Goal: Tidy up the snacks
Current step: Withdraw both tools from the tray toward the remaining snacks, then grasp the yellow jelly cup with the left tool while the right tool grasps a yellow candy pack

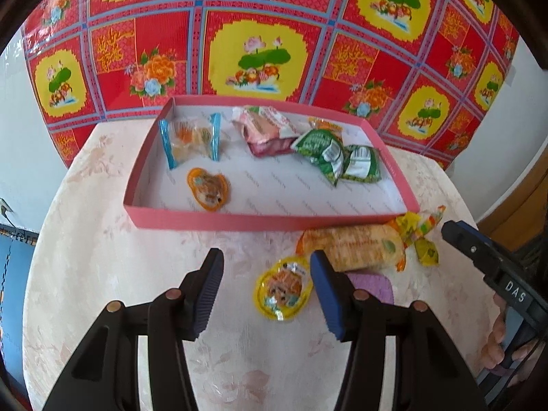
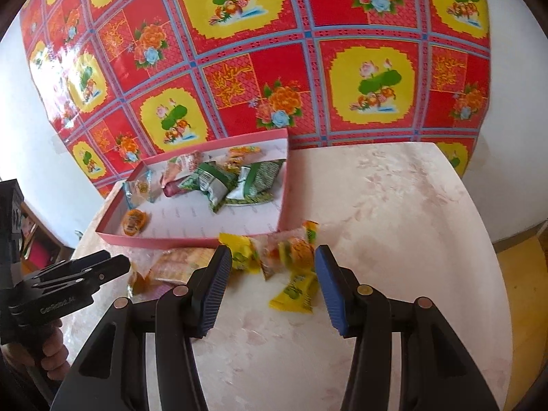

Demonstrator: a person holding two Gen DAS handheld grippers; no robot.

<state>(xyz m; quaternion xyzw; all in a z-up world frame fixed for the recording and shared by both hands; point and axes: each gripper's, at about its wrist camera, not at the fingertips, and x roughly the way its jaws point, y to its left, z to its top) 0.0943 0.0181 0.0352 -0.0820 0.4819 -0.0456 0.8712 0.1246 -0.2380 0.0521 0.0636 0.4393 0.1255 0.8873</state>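
A shallow pink box [image 1: 270,221] stands on the pale table and holds several snack packs: a blue-edged clear one [image 1: 190,137], a pink one [image 1: 263,128], green ones [image 1: 322,150] and a round orange one [image 1: 207,188]. My left gripper [image 1: 266,257] is open just above the table, with a round yellow pack [image 1: 282,287] lying between its fingers, nearer the right pad, not pressed. A long rice-cracker pack [image 1: 356,246] lies just beyond. My right gripper [image 2: 272,251] is open over a small heap of yellow candy packs [image 2: 294,253].
A purple item [image 1: 373,284] peeks out behind the left gripper's right finger. The right gripper [image 1: 459,236] enters the left wrist view at the right, held by a hand. A red and yellow flowered cloth [image 2: 308,68] hangs behind the table [image 2: 394,222].
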